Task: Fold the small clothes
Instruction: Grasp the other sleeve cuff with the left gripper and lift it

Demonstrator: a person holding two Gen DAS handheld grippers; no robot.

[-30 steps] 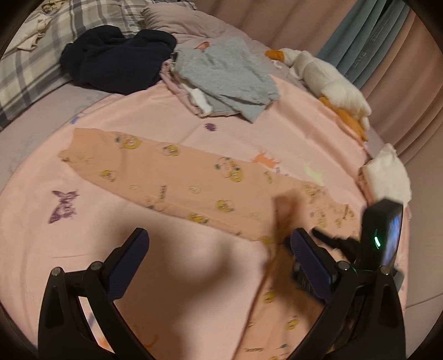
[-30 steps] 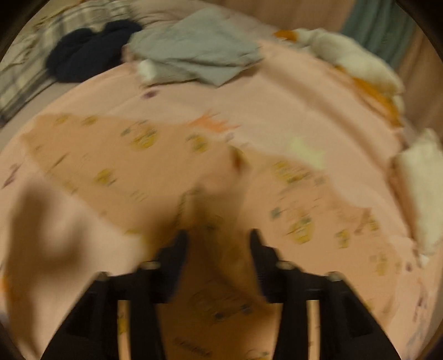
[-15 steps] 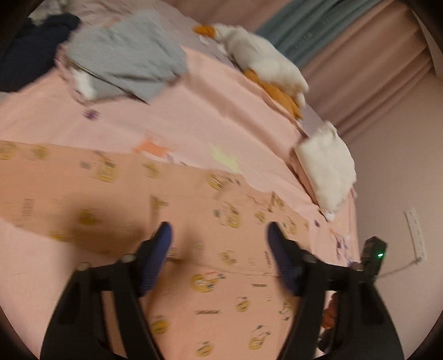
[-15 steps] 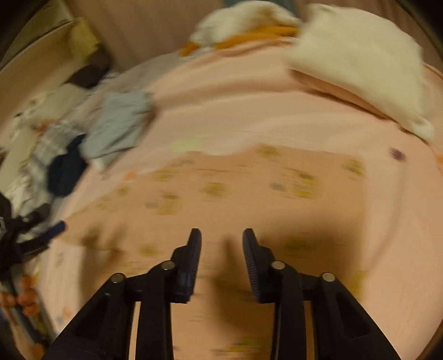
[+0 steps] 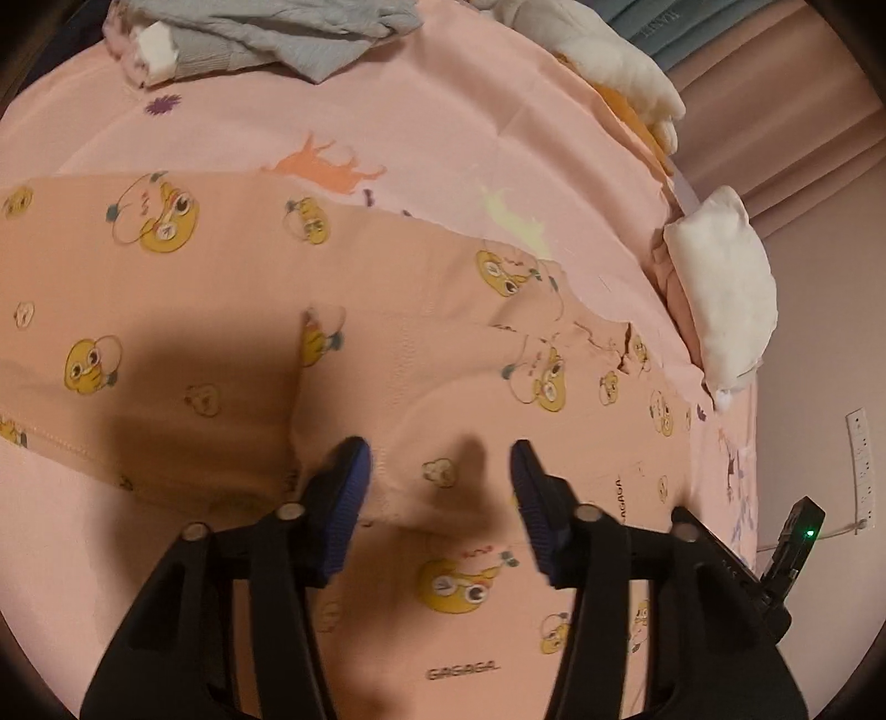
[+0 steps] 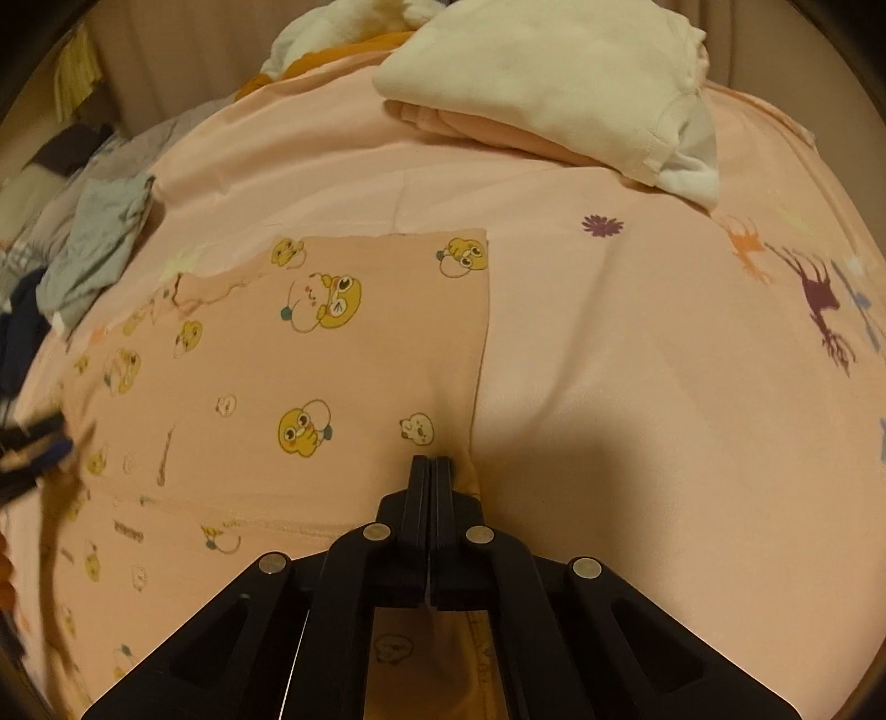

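Note:
Peach trousers with yellow cartoon prints lie spread flat on the pink sheet. My left gripper is open, its blue-padded fingers just above the cloth near the crotch, holding nothing. In the right wrist view the same trousers lie to the left. My right gripper is shut on the trousers' waist edge at the near corner. The left gripper shows blurred at the left edge there.
A folded white and pink stack lies at the bed's right edge; it also shows in the right wrist view. A grey clothes pile lies at the back, with a white plush toy. A wall socket is at right.
My right gripper let go of the lifted trouser leg, swung round and has shut on the waist edge. My left gripper moved right over the trousers and narrowed, still open.

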